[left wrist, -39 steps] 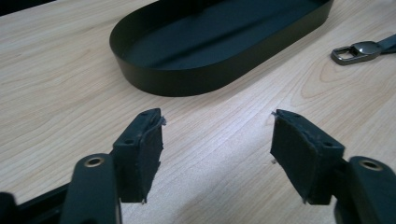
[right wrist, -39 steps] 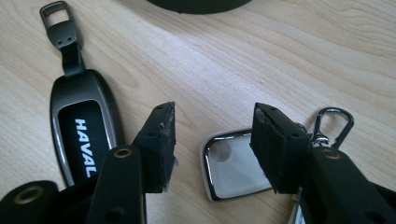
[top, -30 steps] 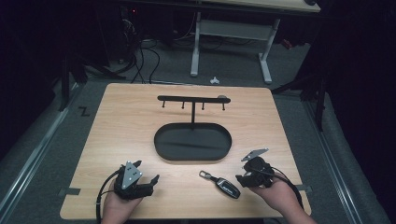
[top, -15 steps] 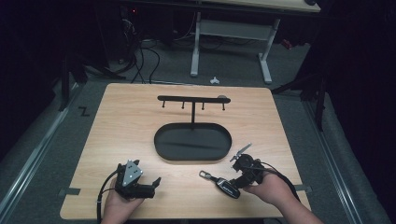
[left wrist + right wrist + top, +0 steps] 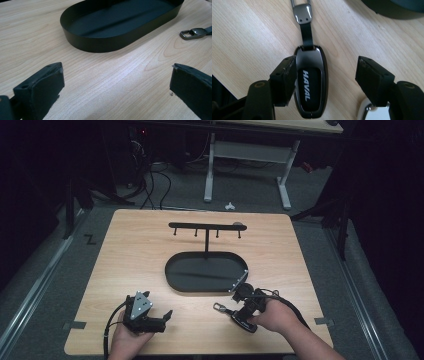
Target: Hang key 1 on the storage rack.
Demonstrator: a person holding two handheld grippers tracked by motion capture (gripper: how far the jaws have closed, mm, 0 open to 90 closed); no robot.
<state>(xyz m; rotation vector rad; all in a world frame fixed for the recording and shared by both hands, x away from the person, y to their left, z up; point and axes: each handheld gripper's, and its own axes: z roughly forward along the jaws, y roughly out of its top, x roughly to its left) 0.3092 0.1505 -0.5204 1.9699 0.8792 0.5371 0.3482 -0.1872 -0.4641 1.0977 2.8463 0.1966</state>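
1. The dark grey, glossy oval car key fob (image 5: 310,85), lettered HAVAL and carrying a short black strap with a metal clasp (image 5: 303,13), lies flat on the light wooden table (image 5: 145,255), near the front edge and right of the middle. It is just in front of the black oval metal tray (image 5: 206,272), apart from its wall.
2. Behind the tray stands a black metal rack with a crossbar and small hooks (image 5: 206,226); nothing hangs on it and the tray holds nothing. I judge the work to be at its start: the fob is not yet lifted, and the pick-up and placing are all left to do.
3. The right gripper (image 5: 325,75) is lowered over the fob with its jaws spread wide, having just been opening. The fob lies between them, next to one jaw and well clear of the other; it is straddled, not clamped.
4. The left gripper (image 5: 116,82) rests low over bare table at the front left, jaws wide apart after just opening, nothing between them, the clasp (image 5: 193,33) off to one side.
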